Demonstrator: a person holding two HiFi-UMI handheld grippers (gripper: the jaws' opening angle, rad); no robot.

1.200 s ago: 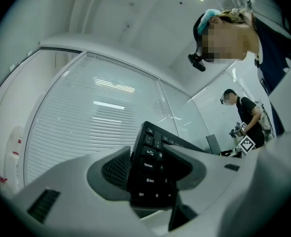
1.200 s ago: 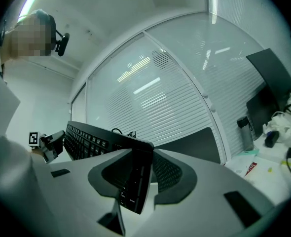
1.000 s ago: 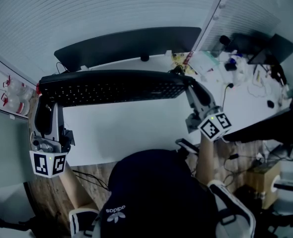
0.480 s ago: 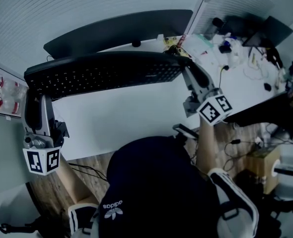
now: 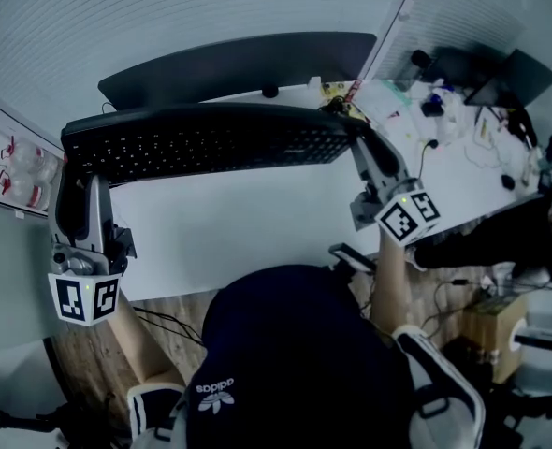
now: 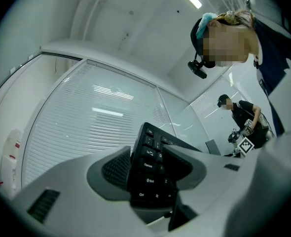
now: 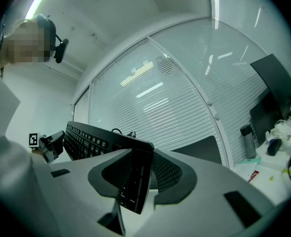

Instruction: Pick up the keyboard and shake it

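Far left: I note a few small clear bottles with red marks beyond the counter's edge; they are too small for me to tell more.
Left gripper: The left gripper is at the keyboard's left end, and its body hangs below that end toward the head camera.
Left fingers: In the left gripper view I find the fingers closed on the keyboard's end. One pad is on the back and the other on the key face, with the Ctrl and Shift keys showing between them.
Keyboard: The black keyboard is held clear of the counter. It spans from one gripper to the other in front of the monitor, with its key face toward the head camera.
Counter: The white counter lies below the keyboard and does not touch it.
Monitor: A dark monitor stands at the counter's back edge against slatted blinds.
Right gripper: The right gripper is at the keyboard's right end.
Right fingers: In the right gripper view I find the fingers clamped on that end, seen edge-on, with the keys facing the left finger. A cable shows at the keyboard's far edge.
Far right: Clutter of small items and cords covers the counter's right part. A bottle stands there near a second dark screen.
Background: In the left gripper view, a second person stands well apart at the right.
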